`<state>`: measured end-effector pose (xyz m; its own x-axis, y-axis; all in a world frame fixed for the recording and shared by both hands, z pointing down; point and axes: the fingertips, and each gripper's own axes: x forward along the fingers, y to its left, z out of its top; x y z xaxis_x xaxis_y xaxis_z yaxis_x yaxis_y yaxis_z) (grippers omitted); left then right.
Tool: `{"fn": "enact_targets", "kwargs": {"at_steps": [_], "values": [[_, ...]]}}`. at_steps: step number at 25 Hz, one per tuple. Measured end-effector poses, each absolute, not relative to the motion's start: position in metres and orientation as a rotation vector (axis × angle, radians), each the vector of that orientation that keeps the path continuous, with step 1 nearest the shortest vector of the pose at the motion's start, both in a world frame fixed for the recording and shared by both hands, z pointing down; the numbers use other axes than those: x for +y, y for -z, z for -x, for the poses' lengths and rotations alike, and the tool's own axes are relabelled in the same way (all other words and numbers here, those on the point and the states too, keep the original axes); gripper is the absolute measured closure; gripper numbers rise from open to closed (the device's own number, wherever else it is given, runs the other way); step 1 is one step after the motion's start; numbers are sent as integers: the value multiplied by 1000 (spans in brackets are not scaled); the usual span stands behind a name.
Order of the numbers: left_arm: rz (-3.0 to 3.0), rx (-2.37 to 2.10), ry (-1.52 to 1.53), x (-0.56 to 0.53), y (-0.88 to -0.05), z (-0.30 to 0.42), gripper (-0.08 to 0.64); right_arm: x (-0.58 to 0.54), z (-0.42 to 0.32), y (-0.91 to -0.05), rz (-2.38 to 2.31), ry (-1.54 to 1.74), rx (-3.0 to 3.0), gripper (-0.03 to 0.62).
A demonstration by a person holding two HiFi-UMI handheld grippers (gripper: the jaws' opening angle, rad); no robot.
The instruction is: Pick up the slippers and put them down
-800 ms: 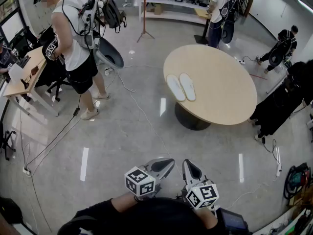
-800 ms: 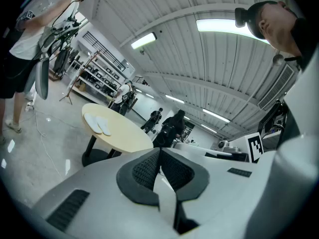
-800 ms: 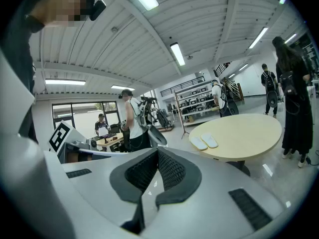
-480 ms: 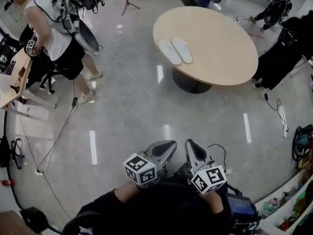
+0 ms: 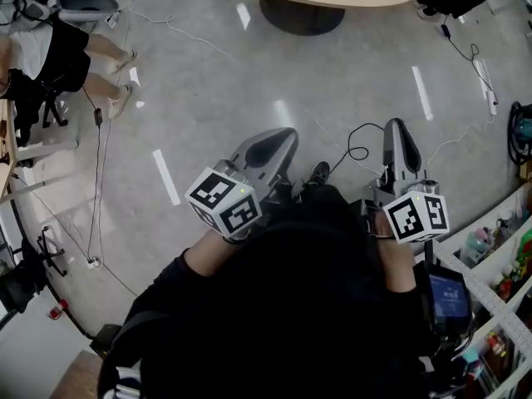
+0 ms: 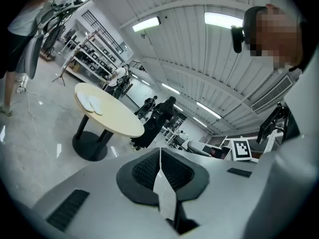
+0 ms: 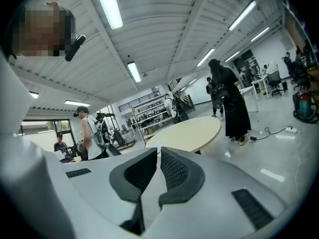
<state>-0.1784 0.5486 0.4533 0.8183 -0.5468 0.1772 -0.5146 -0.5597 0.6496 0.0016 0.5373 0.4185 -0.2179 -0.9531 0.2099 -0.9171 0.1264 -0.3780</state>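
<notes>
We hold both grippers close to our body in the lower half of the head view, above the grey floor. Our left gripper, left of centre, has its jaws pressed together with nothing between them. Our right gripper, further right, is likewise closed and empty. The pair of white slippers lies side by side on the round beige table at the left middle of the left gripper view, well apart from both grippers. In the head view the top edge cuts off most of the table. A black cable curls on the floor just beside our right gripper.
</notes>
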Motion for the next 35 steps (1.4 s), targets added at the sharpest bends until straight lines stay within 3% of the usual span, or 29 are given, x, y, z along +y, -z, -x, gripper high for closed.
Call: {"fn": "enact_targets", "kwargs": {"at_steps": [5,16,24,35], "values": [[-2286,-769,55,547,-452,168,537,534,-48,-406,1994,600,2208,575],[-2251,-955,30,486,-452,142,537,449,-49,-414,1726,638,2341,575],[-2268,-1040,112,420,-416,77,537,383,-66,-399,1450,651,2505,575],[-2167,-1191,132,356,-420,86,537,313,-56,-408,1312,735,2596,575]]}}
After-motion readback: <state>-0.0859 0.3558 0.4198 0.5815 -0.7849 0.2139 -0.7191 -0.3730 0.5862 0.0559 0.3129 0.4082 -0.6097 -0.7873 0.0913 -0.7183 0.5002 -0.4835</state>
